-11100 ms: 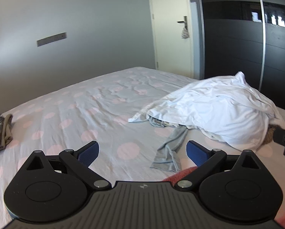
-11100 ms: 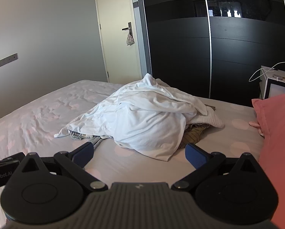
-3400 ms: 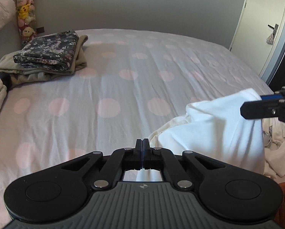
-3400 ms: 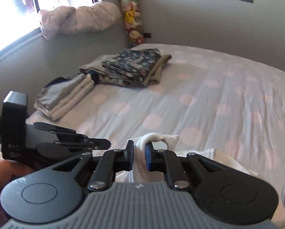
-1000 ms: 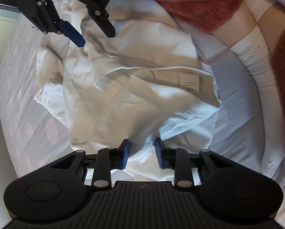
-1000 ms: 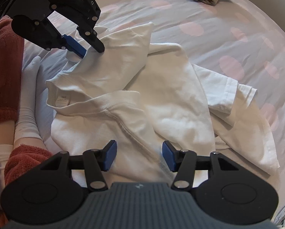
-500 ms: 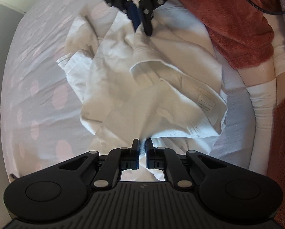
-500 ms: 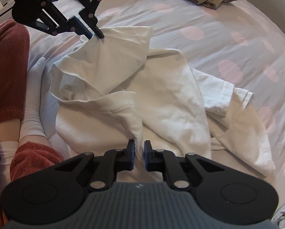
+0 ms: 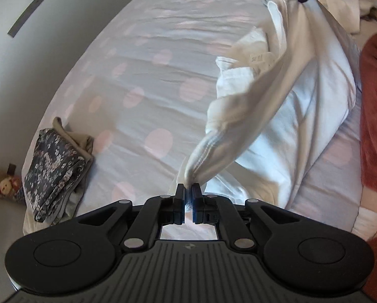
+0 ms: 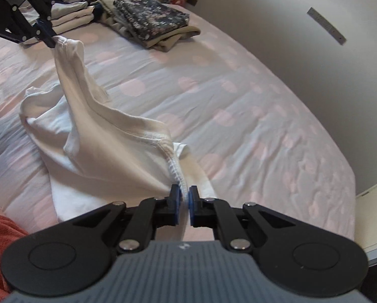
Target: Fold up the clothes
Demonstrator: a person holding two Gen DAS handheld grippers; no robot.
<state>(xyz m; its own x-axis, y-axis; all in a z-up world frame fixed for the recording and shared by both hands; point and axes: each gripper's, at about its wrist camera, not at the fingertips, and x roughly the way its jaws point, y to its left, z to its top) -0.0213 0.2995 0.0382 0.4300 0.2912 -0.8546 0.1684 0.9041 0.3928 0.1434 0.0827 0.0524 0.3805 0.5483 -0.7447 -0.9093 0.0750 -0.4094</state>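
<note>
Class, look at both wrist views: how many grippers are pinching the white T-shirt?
2. The left gripper clamps one bunched edge of the white T-shirt; the right gripper clamps a hemmed edge, lifting it off the bed.

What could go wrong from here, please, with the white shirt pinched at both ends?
1. Each hand-held gripper, left and right, pinches only a thin edge of the white cotton T-shirt; it may slip out.
2. The shirt hangs twisted and bunched, so it may land creased on the pink-dotted bed sheet.
</note>
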